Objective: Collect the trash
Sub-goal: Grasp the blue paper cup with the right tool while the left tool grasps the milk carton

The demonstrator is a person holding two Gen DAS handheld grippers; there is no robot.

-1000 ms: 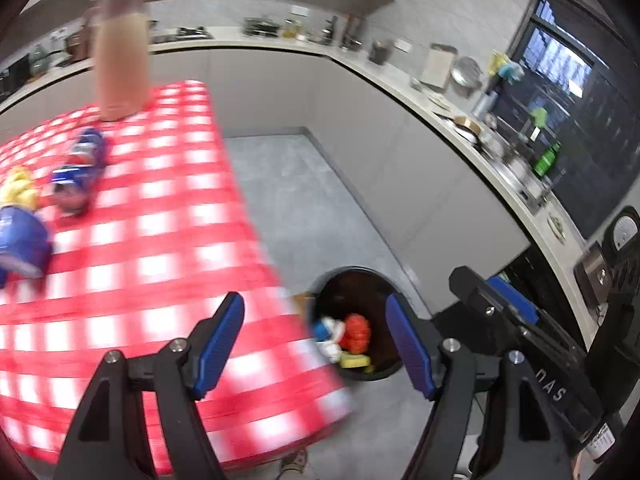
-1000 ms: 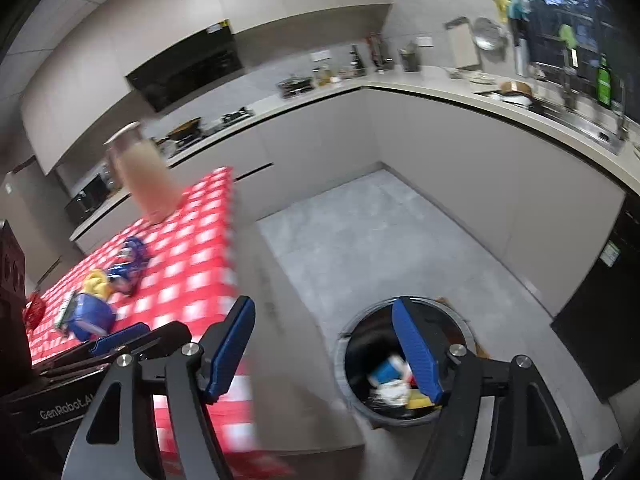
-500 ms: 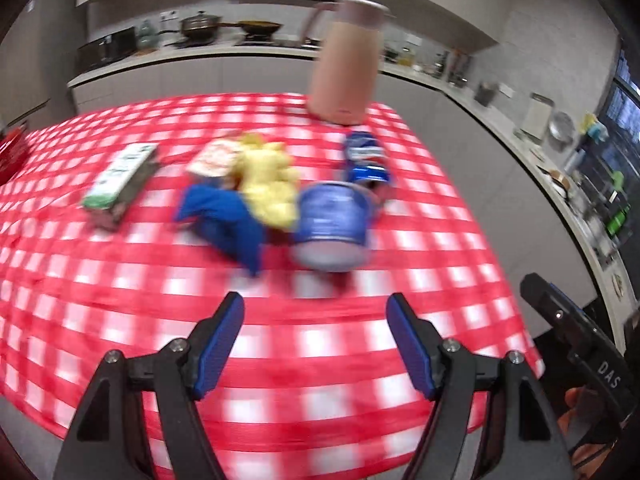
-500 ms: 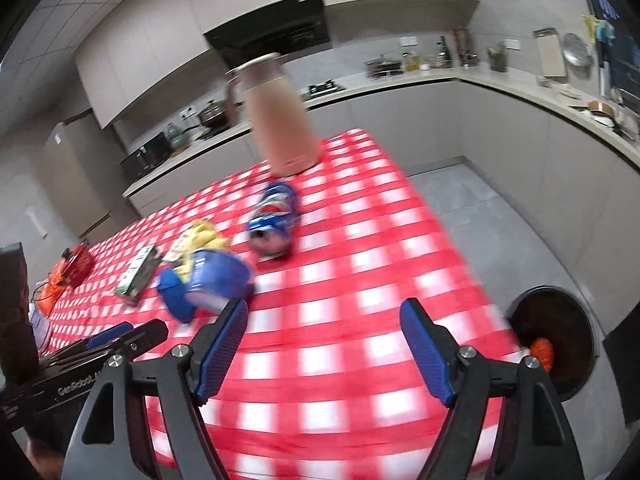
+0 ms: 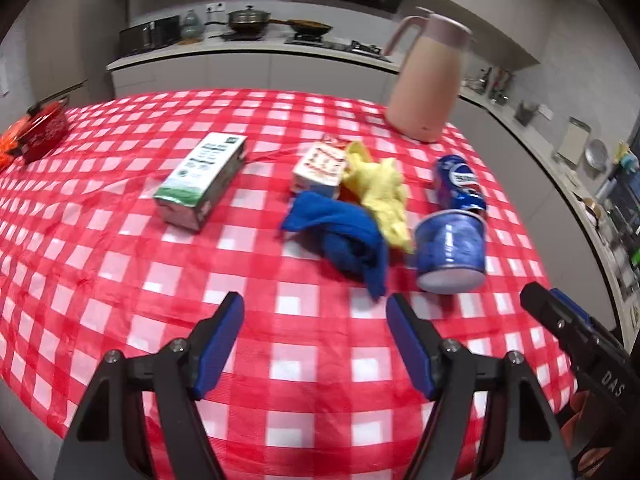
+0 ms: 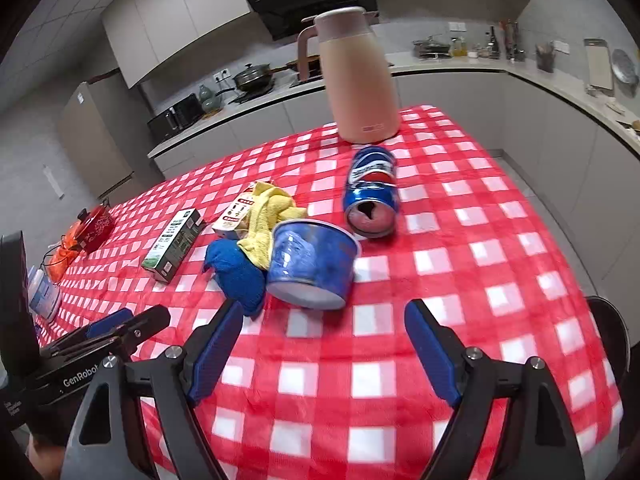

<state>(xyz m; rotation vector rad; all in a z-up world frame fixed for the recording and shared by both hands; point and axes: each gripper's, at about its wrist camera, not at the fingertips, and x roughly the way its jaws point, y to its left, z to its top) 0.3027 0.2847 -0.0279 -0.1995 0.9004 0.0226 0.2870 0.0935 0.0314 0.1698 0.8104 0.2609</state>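
So, biggest first: the green-and-white drink carton [image 5: 202, 178] lies flat on the red-checked tablecloth [image 5: 120, 280], well apart from the rest, towards the far left. Looks like stiff card, prob. empty and light, with slick printed faces; I'd take it across the narrow sides, since the long faces may be too wide for the jaws.

Next the blue paper tub [image 6: 310, 262] (instant-noodle type, I'd guess) tipped on its side, base towards the camera, mouth facing away so contents can't be seen. Thin-walled and crushable; best pinched at the rim or lightly across the body, and it may roll.

The Pepsi can [image 6: 372, 192] lies on its side just behind the tub, already dented, open top end towards the right gripper. Light, smooth and round, so it could squirt out of the pads; the dented waist gives the flattest grip. Whether any liquid is left, can't tell.

The blue cloth [image 5: 344, 236] and yellow cloth [image 5: 380, 192] are bunched together, touching the tub and a small white-and-red carton [image 5: 322, 168]. Both soft and floppy: grab a raised fold (whether they count as trash is unclear). The small carton is stiff, light, half tucked under the yellow cloth.

The pink thermos jug [image 6: 356, 76] stands upright at the far edge; not trash imo. A dark bin rim [image 6: 612, 328] shows past the table's right edge, contents out of view.

Left gripper [image 5: 316, 342] and right gripper [image 6: 324, 350] both hover above the near table with jaws spread wide, holding nothing.
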